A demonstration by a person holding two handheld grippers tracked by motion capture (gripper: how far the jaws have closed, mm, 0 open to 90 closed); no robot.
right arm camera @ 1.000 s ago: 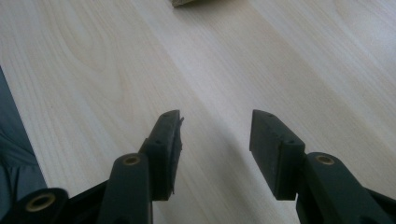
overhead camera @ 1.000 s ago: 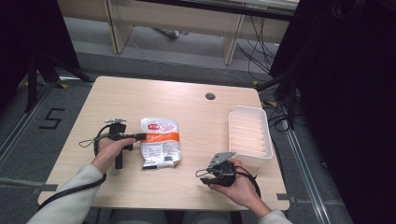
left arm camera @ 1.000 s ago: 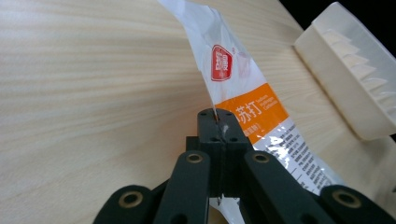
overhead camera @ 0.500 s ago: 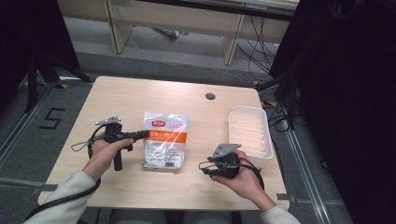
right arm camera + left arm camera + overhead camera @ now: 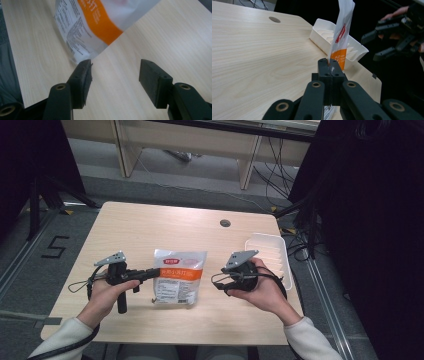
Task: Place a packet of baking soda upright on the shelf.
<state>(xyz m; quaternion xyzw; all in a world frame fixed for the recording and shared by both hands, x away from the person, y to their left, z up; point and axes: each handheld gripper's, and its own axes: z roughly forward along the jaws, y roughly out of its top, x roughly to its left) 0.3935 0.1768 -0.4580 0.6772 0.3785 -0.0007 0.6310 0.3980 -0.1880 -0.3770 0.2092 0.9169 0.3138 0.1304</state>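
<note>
A white and orange snack bag point(image 5: 179, 275) is held by its left edge in my left gripper point(image 5: 156, 271), which is shut on it. In the left gripper view the bag point(image 5: 340, 32) rises from the closed jaws of the left gripper point(image 5: 329, 65). My right gripper point(image 5: 220, 282) hovers just right of the bag, and its jaws have just been opening. In the right gripper view the right gripper point(image 5: 115, 72) stands open with nothing between the jaws, and the bag's corner point(image 5: 95, 22) hangs just beyond the left pad.
A white ribbed tray point(image 5: 265, 237) sits at the table's right edge, behind the right hand. A round cable hole point(image 5: 225, 223) lies at the back of the wooden table point(image 5: 150, 225). Cables trail from both grippers.
Both hands have risen off the table. The left gripper has lifted the bag by its edge. The right gripper has moved up beside the bag and its jaws have spread.
</note>
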